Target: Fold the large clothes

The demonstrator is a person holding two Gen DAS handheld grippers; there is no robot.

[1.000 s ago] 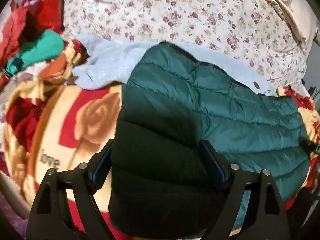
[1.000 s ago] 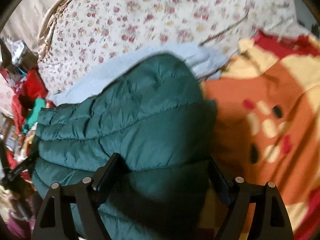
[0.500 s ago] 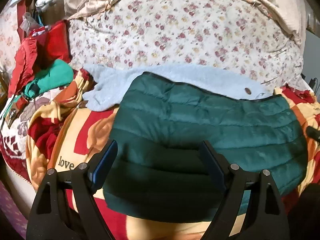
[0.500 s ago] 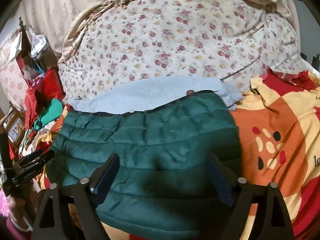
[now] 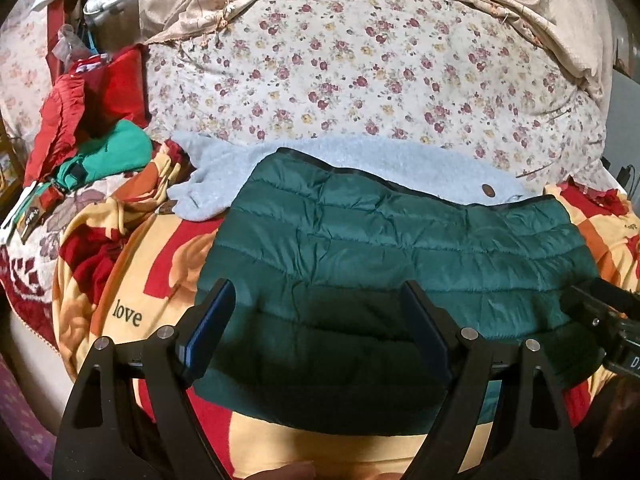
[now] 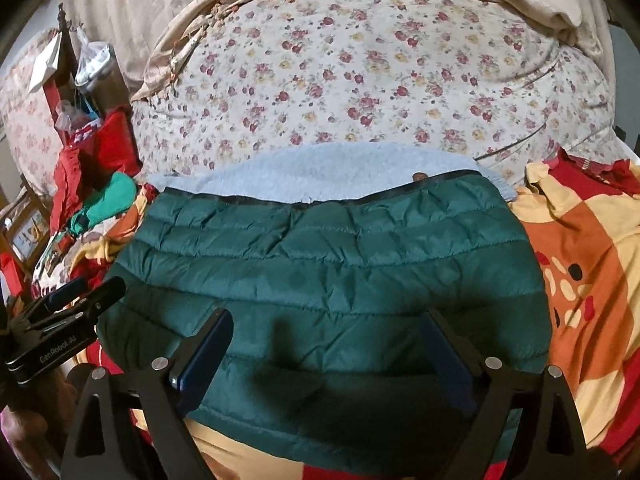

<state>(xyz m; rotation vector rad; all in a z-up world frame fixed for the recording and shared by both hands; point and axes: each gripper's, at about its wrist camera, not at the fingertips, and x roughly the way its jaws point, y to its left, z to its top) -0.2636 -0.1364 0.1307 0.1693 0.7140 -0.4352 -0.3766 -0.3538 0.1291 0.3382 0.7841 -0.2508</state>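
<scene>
A dark green quilted puffer jacket [image 5: 400, 256] lies folded into a wide block on the bed; it fills the middle of the right wrist view [image 6: 328, 276] too. A pale blue fleece garment [image 5: 360, 160] lies under and behind it. My left gripper [image 5: 320, 320] is open and empty, held above the jacket's near left part. My right gripper [image 6: 328, 340] is open and empty above its near right part. Each gripper shows at the edge of the other's view.
A red, orange and yellow blanket [image 5: 132, 280] with the word "love" covers the bed. A big floral quilt [image 5: 360, 72] is heaped behind. Red and green clothes [image 5: 100, 148] are piled at the far left. The orange blanket [image 6: 580, 264] continues at right.
Both grippers have pulled back and up from the jacket. The jacket has settled flat into a wider folded block, and more of the bed is in view.
</scene>
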